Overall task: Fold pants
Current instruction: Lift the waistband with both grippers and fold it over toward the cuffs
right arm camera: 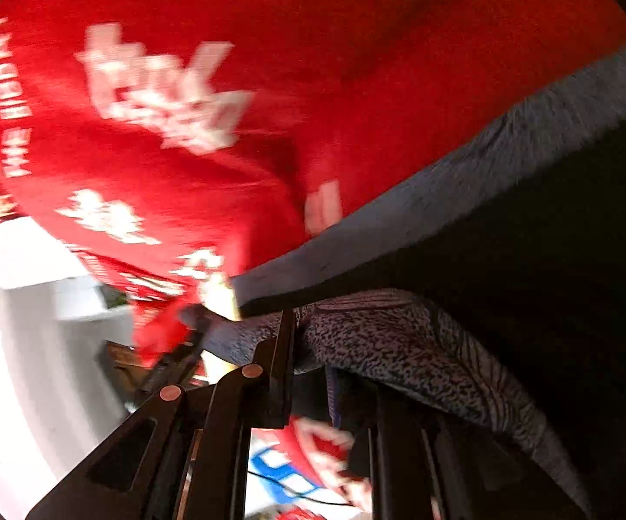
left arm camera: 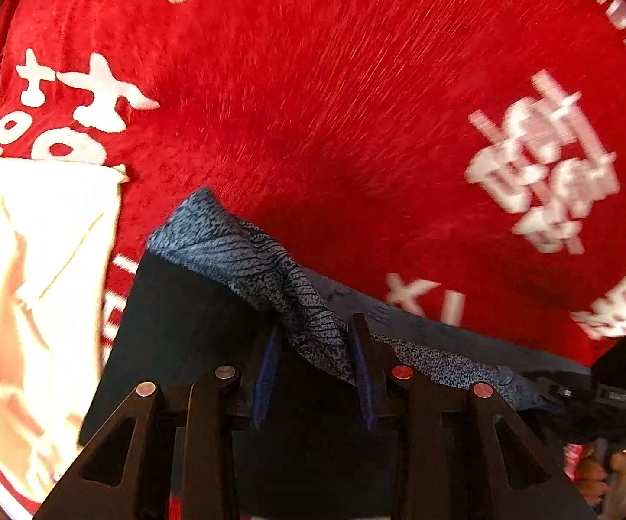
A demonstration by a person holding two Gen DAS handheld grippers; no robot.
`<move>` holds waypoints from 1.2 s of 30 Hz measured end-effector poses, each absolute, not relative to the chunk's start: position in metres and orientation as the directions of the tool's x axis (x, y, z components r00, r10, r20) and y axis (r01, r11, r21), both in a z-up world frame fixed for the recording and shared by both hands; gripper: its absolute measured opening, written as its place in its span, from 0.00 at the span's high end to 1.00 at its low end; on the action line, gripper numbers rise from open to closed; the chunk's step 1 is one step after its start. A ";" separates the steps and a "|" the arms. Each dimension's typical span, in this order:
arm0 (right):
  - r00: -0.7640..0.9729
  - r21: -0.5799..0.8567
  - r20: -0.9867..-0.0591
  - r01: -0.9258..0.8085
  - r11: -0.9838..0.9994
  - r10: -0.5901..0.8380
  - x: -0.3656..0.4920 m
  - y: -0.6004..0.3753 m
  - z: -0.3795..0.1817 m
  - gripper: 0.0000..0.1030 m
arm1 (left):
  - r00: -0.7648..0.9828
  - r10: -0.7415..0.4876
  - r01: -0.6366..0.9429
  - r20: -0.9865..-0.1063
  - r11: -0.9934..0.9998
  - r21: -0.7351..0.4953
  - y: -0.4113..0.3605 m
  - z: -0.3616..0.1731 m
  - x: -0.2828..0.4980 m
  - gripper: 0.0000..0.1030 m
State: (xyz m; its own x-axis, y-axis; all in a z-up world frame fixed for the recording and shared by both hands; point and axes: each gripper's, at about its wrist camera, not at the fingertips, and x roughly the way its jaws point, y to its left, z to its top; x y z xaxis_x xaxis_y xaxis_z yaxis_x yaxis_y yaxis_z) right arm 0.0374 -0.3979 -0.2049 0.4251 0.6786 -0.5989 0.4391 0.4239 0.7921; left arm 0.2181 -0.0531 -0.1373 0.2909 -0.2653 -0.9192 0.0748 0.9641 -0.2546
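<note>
The pants (left arm camera: 174,325) are dark navy with a blue-grey speckled waistband (left arm camera: 235,247). They hang lifted above the red cloth. My left gripper (left arm camera: 315,325) is shut on a bunched piece of that waistband, which twists between its two fingers. In the left wrist view the right gripper (left arm camera: 616,381) holds the same waistband edge at the far right, with a hand (left arm camera: 594,472) below it. In the right wrist view my right gripper (right arm camera: 313,346) is shut on the speckled waistband (right arm camera: 399,346), which drapes over and hides its right finger. The dark pants body (right arm camera: 529,238) fills the right side.
A red tablecloth (left arm camera: 334,108) with white characters covers the surface below, also visible as the red tablecloth (right arm camera: 269,43) in the blurred right wrist view. A cream cloth (left arm camera: 31,281) lies at the left. Past the table edge, pale floor (right arm camera: 18,346) shows.
</note>
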 end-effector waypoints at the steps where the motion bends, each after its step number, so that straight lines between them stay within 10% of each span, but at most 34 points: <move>1: 0.405 0.782 -0.609 0.447 0.434 0.682 0.044 -0.400 -0.214 0.86 | 0.280 -0.234 0.063 -0.931 0.972 -0.226 -0.057 -0.147 0.223 0.67; 4: 0.364 0.761 -0.628 0.470 0.447 0.687 0.062 -0.400 -0.222 0.84 | 0.260 -0.212 0.031 -0.942 0.977 -0.212 -0.058 -0.152 0.230 0.65; 6: 0.346 0.750 -0.649 0.439 0.494 0.677 0.063 -0.394 -0.211 0.68 | 0.295 -0.165 0.027 -0.941 0.986 -0.164 -0.053 -0.136 0.224 0.39; 9: 0.329 0.689 -0.725 0.311 0.655 0.606 0.061 -0.374 -0.169 0.44 | 0.338 -0.102 0.068 -0.935 0.994 -0.084 -0.050 -0.111 0.207 0.33; 20: 0.215 0.310 -0.928 -0.012 0.951 0.305 0.111 -0.291 -0.180 0.51 | 0.240 -0.041 0.171 -0.970 0.985 0.000 -0.130 -0.182 0.209 0.33; 36: 0.357 0.434 -0.869 0.215 0.875 0.343 0.032 -0.377 -0.133 0.43 | 0.205 -0.019 0.242 -0.978 0.970 0.032 -0.162 -0.138 0.157 0.29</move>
State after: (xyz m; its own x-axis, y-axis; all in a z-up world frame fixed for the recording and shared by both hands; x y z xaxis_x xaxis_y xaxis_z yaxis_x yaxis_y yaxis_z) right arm 0.0316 -0.3771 -0.1329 0.3575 0.3433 -0.8685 0.2153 0.8746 0.4344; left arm 0.1570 -0.1624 -0.1380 0.2055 -0.0186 -0.9785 0.2424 0.9696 0.0325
